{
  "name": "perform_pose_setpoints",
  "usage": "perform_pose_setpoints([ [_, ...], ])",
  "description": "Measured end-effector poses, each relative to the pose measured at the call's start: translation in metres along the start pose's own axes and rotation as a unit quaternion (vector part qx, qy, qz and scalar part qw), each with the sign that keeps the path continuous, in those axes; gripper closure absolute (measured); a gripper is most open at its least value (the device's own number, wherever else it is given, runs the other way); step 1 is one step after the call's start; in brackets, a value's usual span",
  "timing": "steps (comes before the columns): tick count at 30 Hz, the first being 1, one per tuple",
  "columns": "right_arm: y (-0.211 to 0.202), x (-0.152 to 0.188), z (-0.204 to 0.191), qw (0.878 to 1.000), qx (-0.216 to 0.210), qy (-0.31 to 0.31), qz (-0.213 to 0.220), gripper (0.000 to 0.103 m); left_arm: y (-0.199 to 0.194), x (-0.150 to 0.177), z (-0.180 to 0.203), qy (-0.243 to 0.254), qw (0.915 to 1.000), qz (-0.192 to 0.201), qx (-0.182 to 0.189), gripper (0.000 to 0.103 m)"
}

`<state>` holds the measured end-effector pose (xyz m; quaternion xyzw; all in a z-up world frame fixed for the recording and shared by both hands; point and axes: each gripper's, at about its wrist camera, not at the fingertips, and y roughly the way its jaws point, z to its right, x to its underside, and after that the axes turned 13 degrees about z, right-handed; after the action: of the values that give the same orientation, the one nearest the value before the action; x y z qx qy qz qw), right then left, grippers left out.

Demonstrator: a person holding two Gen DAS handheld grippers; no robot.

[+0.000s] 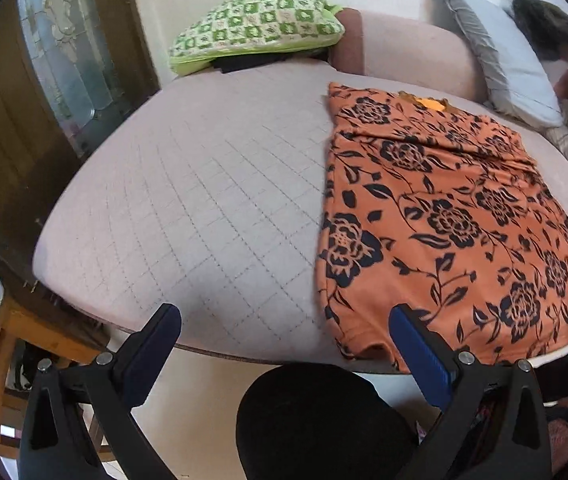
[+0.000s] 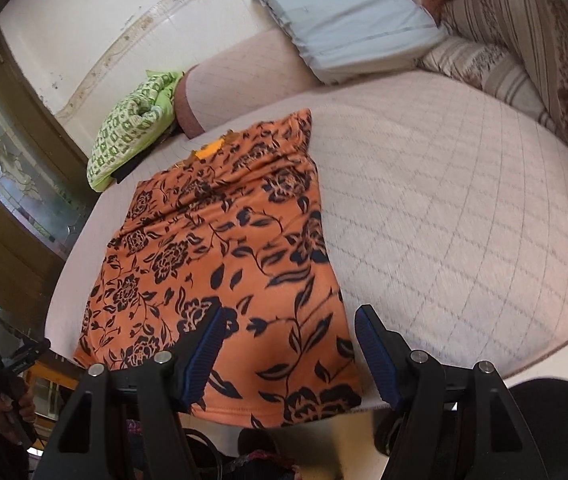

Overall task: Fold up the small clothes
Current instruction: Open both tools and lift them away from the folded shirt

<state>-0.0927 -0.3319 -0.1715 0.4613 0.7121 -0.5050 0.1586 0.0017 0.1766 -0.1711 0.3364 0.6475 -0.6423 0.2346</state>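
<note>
Both of my claws hang at the near edge of the mattress (image 1: 212, 184), each spread wide with nothing between the blue ribbed pads (image 2: 376, 356). Left claw (image 1: 284, 336) sits over bare quilted fabric, its right finger just reaching the garment's hem; right claw (image 2: 288, 344) straddles the hem's right corner, left finger over the cloth, right finger over the mattress. Between them lies the garment (image 1: 452, 216), an orange knit printed with black roses, leaves and vines, spread flat in a long rough rectangle. Its long axis runs away from me, hem at the near edge and slightly drooping over it, neckline with a bright orange tag (image 1: 430, 103) at the far end. Across the upper part a folded flap makes a slanted crease. Underneath, the mattress is pale pink, stitched in a diamond grid, with a rounded outline. Well beyond the garment, a green-and-white checked pillow (image 1: 256, 26) lies on the far left, a grey pillow (image 2: 348, 24) leans on the pink bolster (image 1: 412, 52), and striped floral cushions (image 2: 524, 60) sit at the right.
</note>
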Motion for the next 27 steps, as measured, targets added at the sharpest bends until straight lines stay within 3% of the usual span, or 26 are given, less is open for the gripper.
perform_pose_setpoints([
  [6,0.001,0.007,0.004,1.0,0.001,0.007,-0.011,0.033,0.018,0.006,0.003,-0.005,0.998,-0.011,0.062,0.001],
  [8,0.002,0.008,0.006,1.0,0.002,0.015,-0.011,0.033,0.027,0.008,0.006,-0.011,0.9958,-0.025,0.088,0.007],
  [11,0.004,0.01,0.008,1.0,0.001,0.025,-0.014,0.033,0.043,0.012,0.011,-0.024,0.9917,-0.045,0.118,0.023],
  [16,0.007,0.013,0.01,0.999,0.006,0.033,-0.018,0.033,0.07,0.02,0.014,-0.054,0.984,-0.085,0.147,0.063],
  [18,0.008,0.014,0.011,0.999,0.008,0.033,-0.018,0.033,0.078,0.023,0.017,-0.058,0.982,-0.096,0.152,0.068],
  [23,0.007,0.014,0.014,0.999,0.011,0.034,-0.018,0.033,0.081,0.022,0.017,-0.056,0.9806,-0.111,0.151,0.068],
  [25,0.007,0.014,0.017,0.999,0.006,0.042,-0.02,0.033,0.084,0.022,0.015,-0.065,0.9781,-0.128,0.151,0.049],
  [27,0.009,0.015,0.021,0.998,0.004,0.054,-0.028,0.033,0.083,0.022,0.012,-0.073,0.9778,-0.127,0.15,0.047],
])
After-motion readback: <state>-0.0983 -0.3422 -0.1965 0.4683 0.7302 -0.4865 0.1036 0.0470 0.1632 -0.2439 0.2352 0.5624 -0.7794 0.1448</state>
